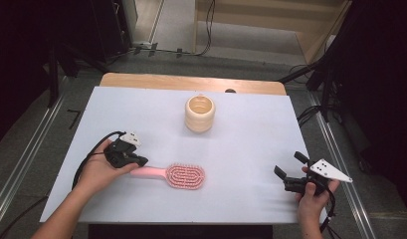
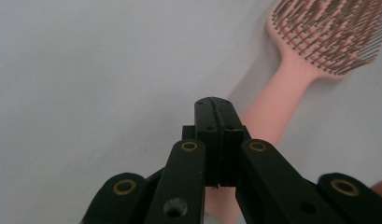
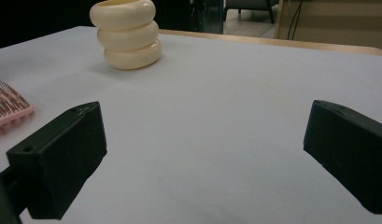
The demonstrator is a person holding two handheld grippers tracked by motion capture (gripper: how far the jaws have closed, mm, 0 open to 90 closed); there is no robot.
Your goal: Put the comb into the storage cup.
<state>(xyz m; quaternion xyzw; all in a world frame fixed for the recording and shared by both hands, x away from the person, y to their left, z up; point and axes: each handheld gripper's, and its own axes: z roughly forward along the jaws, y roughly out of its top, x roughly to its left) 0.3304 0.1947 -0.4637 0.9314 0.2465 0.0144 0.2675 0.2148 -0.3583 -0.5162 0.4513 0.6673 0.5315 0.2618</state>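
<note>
While the pink hairbrush [image 1: 175,176] lay flat on the pale, matte desk [image 1: 241,149], its bristles faced up in an oval, ribbed pad; its handle was a smooth, straight plastic bar tapering away from that pad; the left hand-held gripper [image 1: 140,161] sat at the handle's far end, just over it, its jaws pressed together with nothing between them; in the left gripper view the closed black tips [image 2: 215,135] stood above the handle [image 2: 268,116], though whether they touched it could not be told; the left hand [image 1: 99,172] cupped that tool from behind, forearm angled in from the brush's near-left side; a cream cup [image 1: 199,113], glossy and shaped like three stacked rings, stood well beyond the brush head, on the far side of it; the right hand-held gripper [image 1: 286,177] rested well apart from the brush, out past its head end, jaws spread wide and empty; in the right gripper view the two blocky black pads [image 3: 62,161] framed bare desk, with the brush's edge [image 3: 9,107] at one side; the right hand [image 1: 313,196] gripped its tool low, near the desk's edge.
</note>
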